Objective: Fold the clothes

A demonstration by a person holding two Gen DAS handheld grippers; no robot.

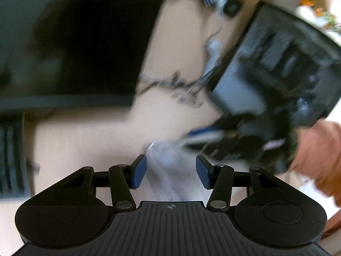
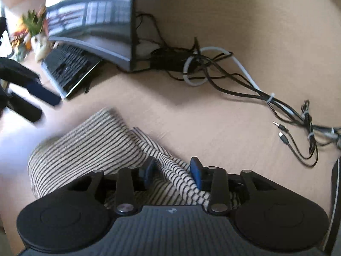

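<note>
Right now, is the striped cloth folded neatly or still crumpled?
Crumpled. The striped cloth lies bunched on the desk, with loose ridges running between the right gripper pads.

Wooden table (image 2: 245, 21), striped garment (image 2: 85, 149) (crumpled), cables (image 2: 234, 81)

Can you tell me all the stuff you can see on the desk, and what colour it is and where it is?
Striped cloth: one, cream with dark stripes, bunched on the desk, reaching in between the right gripper's fingers.
Monitor: one, dark with a shiny screen, at the back left of the right wrist view.
Keyboard: one, black, under the monitor's front edge.
Cables: a tangle, black with one white, right of the monitor.
Plant: one, green and orange, blurred, far left.
Desk: one, light wood.
Left gripper: black with blue pads, pale blurred cloth in its gap.
Right gripper: black with blue pads.
Sleeve: orange, right edge of the left wrist view.
</note>
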